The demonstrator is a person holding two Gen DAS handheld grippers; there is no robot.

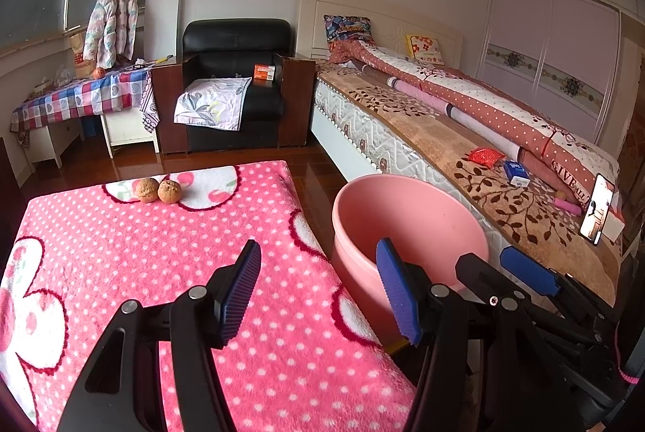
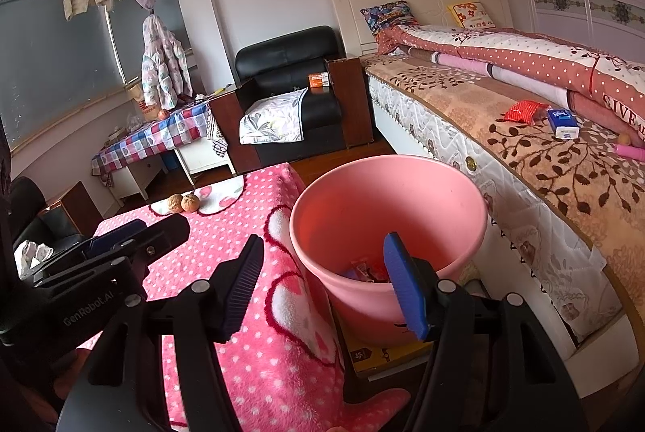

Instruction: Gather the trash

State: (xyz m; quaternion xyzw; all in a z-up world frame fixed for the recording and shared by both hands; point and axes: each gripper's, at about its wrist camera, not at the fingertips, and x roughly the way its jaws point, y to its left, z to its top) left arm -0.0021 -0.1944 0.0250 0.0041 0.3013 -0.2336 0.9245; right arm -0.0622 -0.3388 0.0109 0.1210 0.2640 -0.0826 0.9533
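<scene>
Bedroom walls, a black armchair and a long bed frame the scene, with a desk under a pink polka-dot blanket in the foreground. Two walnuts sit side by side, touching, near the desk's far edge. Just beside the desk's right edge stands a pink bucket, between desk and bed; at its bottom lie a few coloured wrappers. On the bed's brown leaf-patterned cover rest a red packet and, just beside it, a blue-and-white tissue pack.

The left gripper hangs over the desk's right edge, its blue-padded fingers spread wide with nothing between them. The right gripper sits beside it over the bucket's near rim, its fingers likewise wide apart and empty. Each gripper shows at the edge of the other's view.
</scene>
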